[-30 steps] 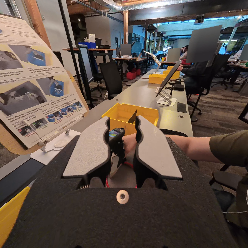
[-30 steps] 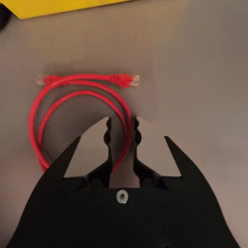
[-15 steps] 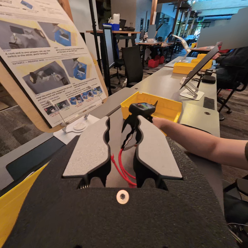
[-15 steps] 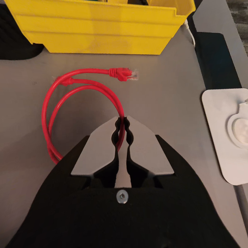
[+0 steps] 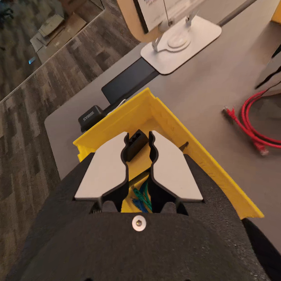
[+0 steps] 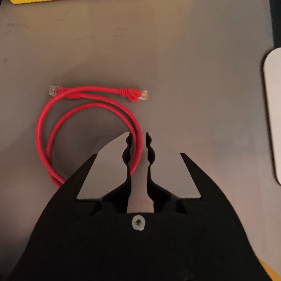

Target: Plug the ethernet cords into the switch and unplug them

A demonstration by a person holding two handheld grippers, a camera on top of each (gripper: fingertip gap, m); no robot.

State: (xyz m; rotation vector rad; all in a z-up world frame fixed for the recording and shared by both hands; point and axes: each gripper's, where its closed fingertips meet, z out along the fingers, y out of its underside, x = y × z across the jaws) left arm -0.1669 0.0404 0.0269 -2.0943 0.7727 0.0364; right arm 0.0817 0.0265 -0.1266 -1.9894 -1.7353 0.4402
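My left gripper (image 5: 138, 133) is open and points down into a yellow bin (image 5: 167, 121). A small black switch (image 5: 136, 146) lies in the bin between its fingertips; I cannot tell if the jaws touch it. Green and blue cords (image 5: 142, 197) lie in the bin behind it. A coiled red ethernet cord (image 6: 89, 104) lies on the grey table, also in the left wrist view (image 5: 249, 130). My right gripper (image 6: 138, 133) is open, low over the coil, with part of the loop between its fingers.
A white stand base (image 5: 182, 44) carrying an instruction board stands on the far side of the table; it also shows in the right wrist view (image 6: 273, 106). A black adapter box (image 5: 91, 117) and a dark panel (image 5: 129, 82) lie beside the bin. The table edge and floor are at left. My left tips are roughly 30 cm from the dark panel (image 5: 129, 82).
My left gripper swung down from facing the room to over the bin, with the switch between its fingers. My right gripper, shut on the red cord half a second ago, has opened.
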